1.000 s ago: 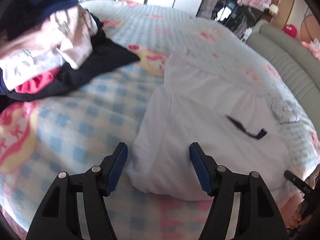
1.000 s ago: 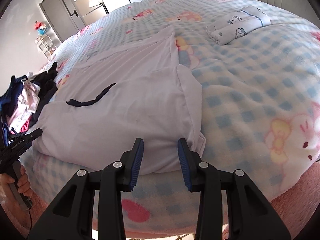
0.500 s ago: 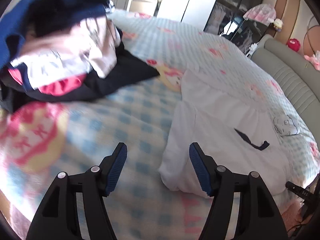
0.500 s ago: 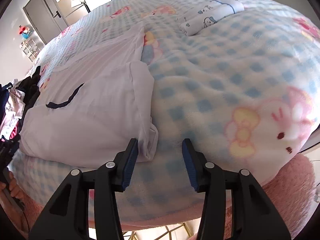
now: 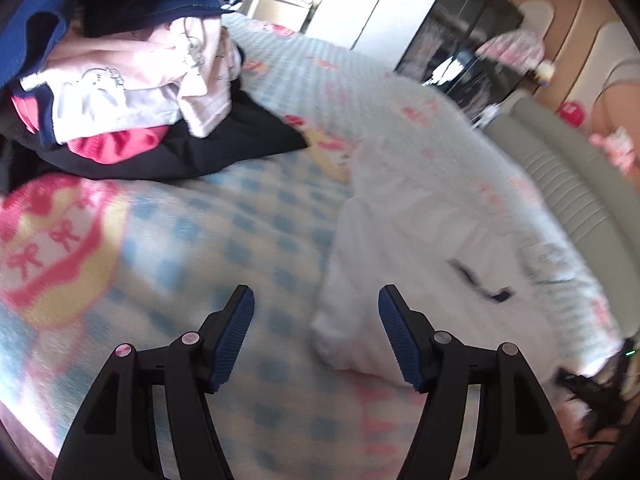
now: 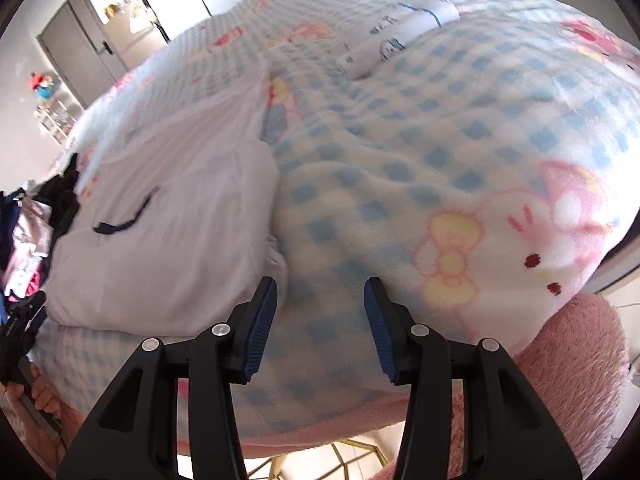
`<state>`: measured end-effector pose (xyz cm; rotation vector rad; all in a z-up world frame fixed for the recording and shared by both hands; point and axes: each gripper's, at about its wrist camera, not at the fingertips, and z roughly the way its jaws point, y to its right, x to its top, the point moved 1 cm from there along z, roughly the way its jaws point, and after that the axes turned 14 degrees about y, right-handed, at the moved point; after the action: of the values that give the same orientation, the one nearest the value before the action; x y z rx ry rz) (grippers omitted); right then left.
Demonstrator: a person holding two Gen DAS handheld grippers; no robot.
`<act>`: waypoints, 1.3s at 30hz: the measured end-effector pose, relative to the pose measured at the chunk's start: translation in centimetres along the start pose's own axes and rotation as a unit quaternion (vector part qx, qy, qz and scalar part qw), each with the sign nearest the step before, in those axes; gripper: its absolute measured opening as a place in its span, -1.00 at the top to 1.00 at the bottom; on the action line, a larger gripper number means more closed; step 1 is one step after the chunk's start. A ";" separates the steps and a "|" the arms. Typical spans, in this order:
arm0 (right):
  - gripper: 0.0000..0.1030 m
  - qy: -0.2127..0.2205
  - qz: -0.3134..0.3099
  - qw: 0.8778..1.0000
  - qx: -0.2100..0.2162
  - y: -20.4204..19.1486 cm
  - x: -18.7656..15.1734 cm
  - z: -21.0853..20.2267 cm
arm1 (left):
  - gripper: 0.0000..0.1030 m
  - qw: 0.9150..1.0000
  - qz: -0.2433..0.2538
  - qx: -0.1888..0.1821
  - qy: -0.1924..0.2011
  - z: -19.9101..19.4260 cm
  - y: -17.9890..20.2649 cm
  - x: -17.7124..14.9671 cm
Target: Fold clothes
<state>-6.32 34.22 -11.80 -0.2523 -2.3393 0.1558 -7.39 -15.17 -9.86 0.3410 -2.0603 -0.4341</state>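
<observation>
the white garment [image 6: 168,216] lay between both wide, empty grippers: right of the left gripper [image 5: 316,344], left of the right gripper [image 6: 320,324].

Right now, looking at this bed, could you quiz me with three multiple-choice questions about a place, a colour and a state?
1. Where does the white garment lie from the right tongs?
A. to their left
B. to their right
C. between their tips

2. What colour is the strap on that garment?
A. red
B. dark
C. yellow

3. How are the left tongs?
A. shut on cloth
B. open, holding nothing
C. out of sight

Answers:
1 A: the garment's edge lies left of the tips, with only blanket between them.
2 B: it reads dark navy or black against the white.
3 B: the tips stand wide apart above the bed.
</observation>
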 end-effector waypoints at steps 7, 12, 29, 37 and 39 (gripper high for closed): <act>0.11 -0.008 0.013 0.999 0.029 -0.3 -0.5 0.1 | -0.30 0.996 0.072 0.037 -0.032 1.7 1.9 -1.6; 0.12 -0.004 0.024 1.000 0.016 1.0 0.0 -0.3 | -0.32 0.997 0.058 0.051 -0.024 1.3 0.9 -1.3; 0.07 0.005 0.055 0.996 0.072 0.1 1.2 0.1 | -0.30 0.996 -0.035 -0.051 -0.058 0.9 0.4 -2.1; 0.10 -0.013 0.000 1.000 -0.017 -0.5 0.4 1.5 | -0.30 0.994 -0.034 -0.060 -0.085 1.9 0.7 -3.1; 0.10 -0.006 -0.001 0.999 -0.032 -0.6 0.5 1.0 | -0.30 0.992 -0.048 -0.069 -0.093 1.9 0.4 -3.2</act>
<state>-7.51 33.74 -12.06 -0.2824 -2.3583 0.0817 -7.51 -13.17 -13.06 0.3276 -2.1857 -0.6854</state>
